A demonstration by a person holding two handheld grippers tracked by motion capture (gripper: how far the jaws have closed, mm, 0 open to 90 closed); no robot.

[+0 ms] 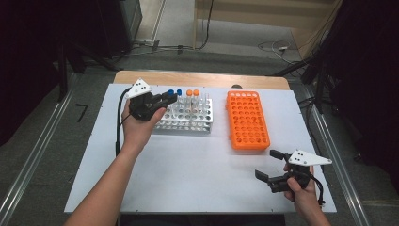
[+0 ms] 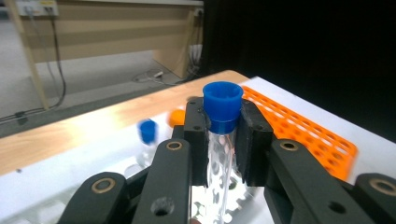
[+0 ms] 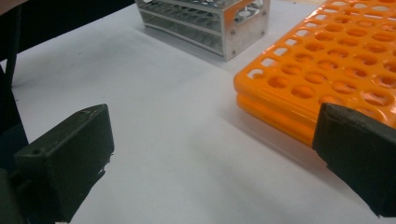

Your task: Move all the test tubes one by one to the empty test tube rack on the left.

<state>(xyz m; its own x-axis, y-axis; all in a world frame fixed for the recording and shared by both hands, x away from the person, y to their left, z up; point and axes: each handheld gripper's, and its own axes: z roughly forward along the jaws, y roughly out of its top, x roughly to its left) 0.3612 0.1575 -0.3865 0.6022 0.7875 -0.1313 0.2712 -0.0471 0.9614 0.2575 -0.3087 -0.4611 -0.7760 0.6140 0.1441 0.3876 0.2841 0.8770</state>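
Two grippers, left gripper (image 2: pixel 223 154) clamping blue-capped tube (image 2: pixel 222 135), right gripper (image 3: pixel 210 163) jaws wide over bare table (image 3: pixel 187 140).

The left gripper (image 2: pixel 223 140) clamps a clear blue-capped tube (image 2: pixel 222 140) upright, orange rack (image 2: pixel 313 137) beyond.

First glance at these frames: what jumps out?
The orange rack stands out most, bright against the white table, right of centre with every hole empty. Next, the blue-capped tube clamped just under its cap in the left hand-held gripper, above the metal rack at the table's back left. The right hand-held gripper hovers near the front right corner, jaws wide open with nothing between them.
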